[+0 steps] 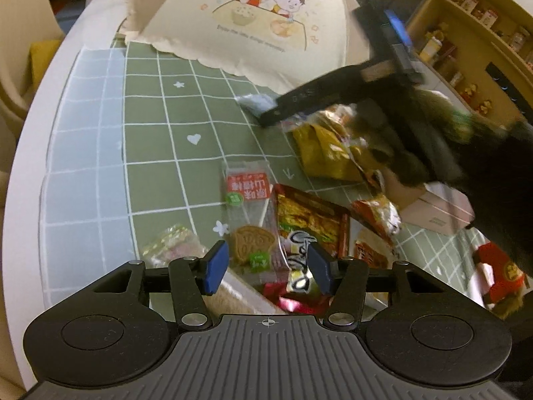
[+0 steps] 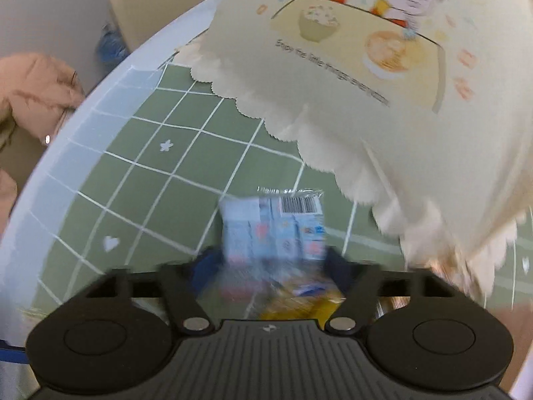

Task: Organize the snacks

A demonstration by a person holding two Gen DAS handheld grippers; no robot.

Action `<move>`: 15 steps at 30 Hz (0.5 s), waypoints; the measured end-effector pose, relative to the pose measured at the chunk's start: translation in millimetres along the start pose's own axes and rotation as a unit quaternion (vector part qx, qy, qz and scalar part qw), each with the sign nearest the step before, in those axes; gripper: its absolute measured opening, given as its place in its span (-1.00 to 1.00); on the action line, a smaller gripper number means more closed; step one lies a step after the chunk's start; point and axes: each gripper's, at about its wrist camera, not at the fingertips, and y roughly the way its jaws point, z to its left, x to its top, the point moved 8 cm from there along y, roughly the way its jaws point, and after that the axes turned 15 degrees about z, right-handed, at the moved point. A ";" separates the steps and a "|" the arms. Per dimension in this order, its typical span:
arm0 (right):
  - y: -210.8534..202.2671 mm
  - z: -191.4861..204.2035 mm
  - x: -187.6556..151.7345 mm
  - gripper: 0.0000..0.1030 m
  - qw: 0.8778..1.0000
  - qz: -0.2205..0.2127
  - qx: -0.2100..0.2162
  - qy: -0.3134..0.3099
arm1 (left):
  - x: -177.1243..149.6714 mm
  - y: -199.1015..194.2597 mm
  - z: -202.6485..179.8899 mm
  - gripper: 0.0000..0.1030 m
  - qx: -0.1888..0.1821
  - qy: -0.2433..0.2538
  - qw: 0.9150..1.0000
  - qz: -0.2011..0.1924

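Several snack packets lie heaped on the green grid cloth (image 1: 150,116). My left gripper (image 1: 269,266) hangs open over the heap. A clear biscuit packet (image 1: 253,243) and a black-and-yellow wrapper (image 1: 299,280) sit between its blue pads (image 1: 216,265), neither squeezed. My right gripper (image 1: 271,116) reaches in from the right over a light-blue packet (image 1: 255,101). In the blurred right wrist view that barcoded packet (image 2: 273,226) lies flat between the right gripper (image 2: 271,263) fingers, which stand apart beside its near end. Behind stands a cream cartoon bag (image 1: 260,16) (image 2: 366,66).
A yellow packet (image 1: 319,153), a red-brown packet (image 1: 309,220), a clear hawthorn-stick packet (image 1: 246,186) and a red packet (image 1: 499,273) crowd the right half. A dark furry sleeve (image 1: 449,140) crosses there. Stocked shelves (image 1: 473,33) stand right, a chair (image 1: 20,50) left.
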 end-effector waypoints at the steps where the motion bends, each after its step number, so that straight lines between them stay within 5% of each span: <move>1: -4.0 2.6 -6.7 0.14 1.000 0.007 0.011 0.010 | 2.9 3.6 0.0 0.08 0.006 -0.002 1.000 0.005; 7: -51.4 37.8 -75.9 0.13 0.998 -0.007 0.060 0.007 | 5.7 26.6 -6.7 0.00 0.057 0.024 0.997 0.045; 15: -112.7 34.9 -195.7 0.14 0.997 -0.068 0.001 0.045 | 3.7 23.1 -7.8 -0.08 0.048 0.003 0.999 0.025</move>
